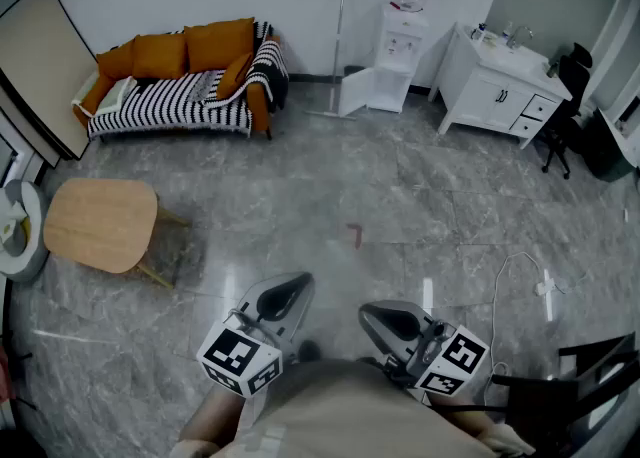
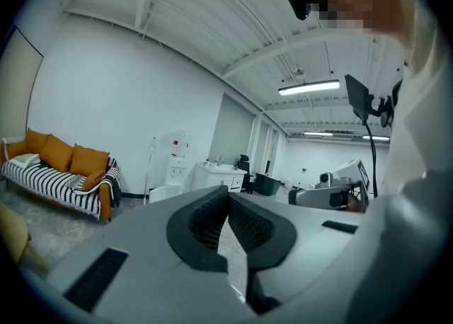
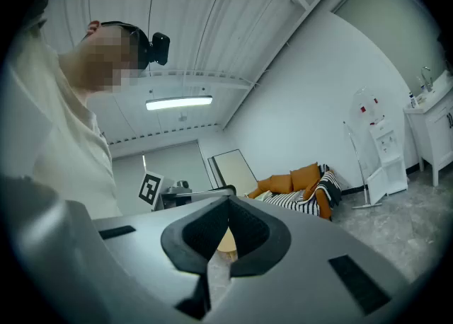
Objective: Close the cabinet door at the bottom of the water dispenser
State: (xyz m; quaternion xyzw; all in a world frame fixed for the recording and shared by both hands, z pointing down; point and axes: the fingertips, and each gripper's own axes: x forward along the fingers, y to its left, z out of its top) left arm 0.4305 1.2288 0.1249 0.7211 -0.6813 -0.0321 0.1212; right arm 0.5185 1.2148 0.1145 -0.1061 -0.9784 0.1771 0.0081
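Left hand-held gripper [image 1: 300, 282] closed, empty; water dispenser [image 1: 403, 41] cabinet door [image 1: 355, 91] open.

Left tool [image 1: 303, 280] and right tool [image 1: 363, 312] point forward (jaws together).

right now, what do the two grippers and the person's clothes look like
Both the left gripper and right gripper have smooth grey tapered shells with black ribbed fingers. Each carries a white cube printed with black square markers. The person wears a pale cream top.
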